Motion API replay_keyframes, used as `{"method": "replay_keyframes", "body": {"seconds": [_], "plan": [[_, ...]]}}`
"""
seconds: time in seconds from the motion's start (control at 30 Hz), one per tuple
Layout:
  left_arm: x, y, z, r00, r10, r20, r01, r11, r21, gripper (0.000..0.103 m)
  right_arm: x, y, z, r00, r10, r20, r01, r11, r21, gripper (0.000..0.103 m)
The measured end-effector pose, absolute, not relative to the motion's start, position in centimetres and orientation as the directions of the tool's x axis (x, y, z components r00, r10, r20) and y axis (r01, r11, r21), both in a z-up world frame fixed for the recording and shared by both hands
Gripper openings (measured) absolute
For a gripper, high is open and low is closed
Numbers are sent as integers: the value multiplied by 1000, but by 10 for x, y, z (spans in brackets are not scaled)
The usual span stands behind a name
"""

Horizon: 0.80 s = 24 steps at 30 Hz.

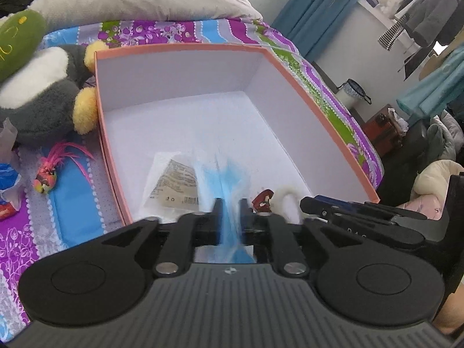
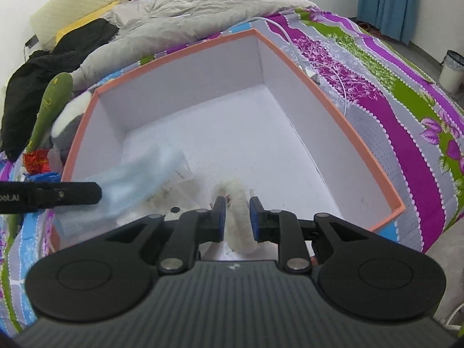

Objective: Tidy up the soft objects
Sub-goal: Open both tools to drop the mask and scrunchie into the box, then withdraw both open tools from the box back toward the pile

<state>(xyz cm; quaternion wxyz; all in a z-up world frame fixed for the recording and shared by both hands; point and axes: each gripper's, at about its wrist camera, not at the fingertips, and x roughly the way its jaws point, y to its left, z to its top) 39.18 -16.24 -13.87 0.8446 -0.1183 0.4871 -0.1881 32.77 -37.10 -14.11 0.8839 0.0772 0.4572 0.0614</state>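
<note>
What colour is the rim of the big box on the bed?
Salmon orange, with white inside walls; the box rim shows best in the right wrist view.

You can read only "ooLAI" on the left gripper arm in your right wrist view; the packet label print is too blurred.

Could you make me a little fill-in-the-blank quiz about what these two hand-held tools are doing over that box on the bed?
1. The left tool pinches a soft item coloured ____.
2. The right tool straddles a fluffy toy coloured ____.
3. The box has white inner walls and a rim coloured ____.
4. The grey penguin lies ____ the box.

Missing words: blue; white; orange; outside
</note>
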Motion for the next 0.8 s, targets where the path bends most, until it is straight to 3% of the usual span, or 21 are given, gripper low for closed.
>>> {"method": "replay_keyframes", "body": {"seconds": [0.03,0.17,0.23,0.33,0.8], "plan": [[389,-161,-135,469,-429,-772,202,903,-379,36,326,-369,-138,582,187,-791,-47,979,197,30],[378,-152,-114,518,-423,-743,210,905,-369,41,321,-364,-123,608,188,-772,-63,980,189,32],[370,-148,-101,547,-417,-726,221,908,-356,43,319,-362,-114,623,191,-758,-66,979,192,43],[357,-138,-84,587,-409,-699,221,911,-348,43,313,-355,-99,650,200,-733,-82,978,194,51],[270,-79,-15,756,-347,-554,199,930,-310,43,262,-304,-34,749,303,-590,-216,953,215,51]]}}
